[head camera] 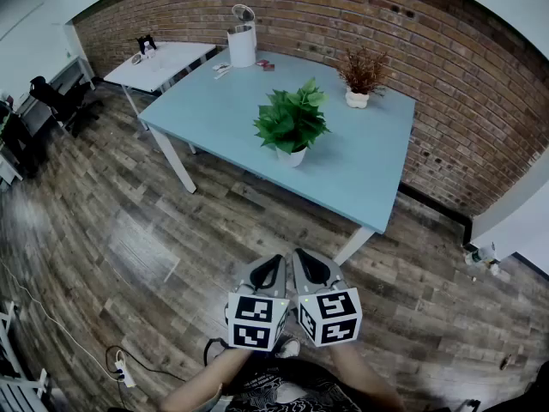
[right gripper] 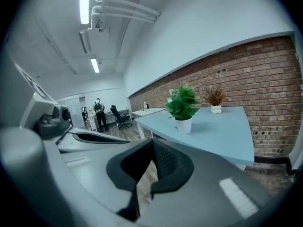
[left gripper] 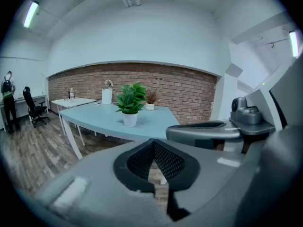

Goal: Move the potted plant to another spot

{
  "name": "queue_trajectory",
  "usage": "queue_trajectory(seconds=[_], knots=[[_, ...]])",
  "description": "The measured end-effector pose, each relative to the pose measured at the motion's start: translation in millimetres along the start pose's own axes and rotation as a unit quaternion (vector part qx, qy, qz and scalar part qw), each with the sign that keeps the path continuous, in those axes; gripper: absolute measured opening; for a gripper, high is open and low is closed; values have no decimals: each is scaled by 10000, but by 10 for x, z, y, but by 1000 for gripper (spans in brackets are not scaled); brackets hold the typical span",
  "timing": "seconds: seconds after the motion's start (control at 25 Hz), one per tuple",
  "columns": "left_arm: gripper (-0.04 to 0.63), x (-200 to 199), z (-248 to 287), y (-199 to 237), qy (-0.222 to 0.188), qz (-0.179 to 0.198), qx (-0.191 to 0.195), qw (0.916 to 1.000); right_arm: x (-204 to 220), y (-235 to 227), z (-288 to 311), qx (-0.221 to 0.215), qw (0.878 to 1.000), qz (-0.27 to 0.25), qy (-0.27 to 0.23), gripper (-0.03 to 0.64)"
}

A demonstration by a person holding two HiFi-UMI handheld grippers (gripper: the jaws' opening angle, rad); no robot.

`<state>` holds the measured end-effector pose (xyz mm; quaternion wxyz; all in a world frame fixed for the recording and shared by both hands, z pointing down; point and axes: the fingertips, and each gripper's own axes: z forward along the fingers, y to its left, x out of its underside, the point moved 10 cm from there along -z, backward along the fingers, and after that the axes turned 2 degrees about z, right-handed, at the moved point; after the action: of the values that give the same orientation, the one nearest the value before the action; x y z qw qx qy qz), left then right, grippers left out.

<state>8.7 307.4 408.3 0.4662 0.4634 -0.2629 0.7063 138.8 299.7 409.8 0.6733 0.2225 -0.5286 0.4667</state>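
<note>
A green leafy potted plant (head camera: 292, 125) in a white pot stands near the middle of the light blue table (head camera: 223, 110); it also shows as the plant (left gripper: 129, 102) and the plant (right gripper: 182, 107) in the gripper views. Both grippers hang side by side over the wooden floor, well short of the table. My left gripper (head camera: 273, 269) is shut, its black pads meeting at the tips with nothing between them. My right gripper (head camera: 304, 266) is shut and empty too. In the left gripper view the right gripper's body (left gripper: 222, 129) lies beside it.
A small white pot of dried brown stems (head camera: 362, 77) stands at the table's far right corner. A white cylindrical device (head camera: 242, 43) sits at the far edge. A white desk (head camera: 163, 63) adjoins on the left. Brick wall behind. A person (right gripper: 99, 112) stands far off by office chairs.
</note>
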Motion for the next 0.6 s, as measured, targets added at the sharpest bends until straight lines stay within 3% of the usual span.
queue_trajectory(seconds=[0.6], knots=[[-3, 42, -43, 13, 98, -181, 44, 9998, 66, -5, -6, 45, 10000, 60, 26, 6]])
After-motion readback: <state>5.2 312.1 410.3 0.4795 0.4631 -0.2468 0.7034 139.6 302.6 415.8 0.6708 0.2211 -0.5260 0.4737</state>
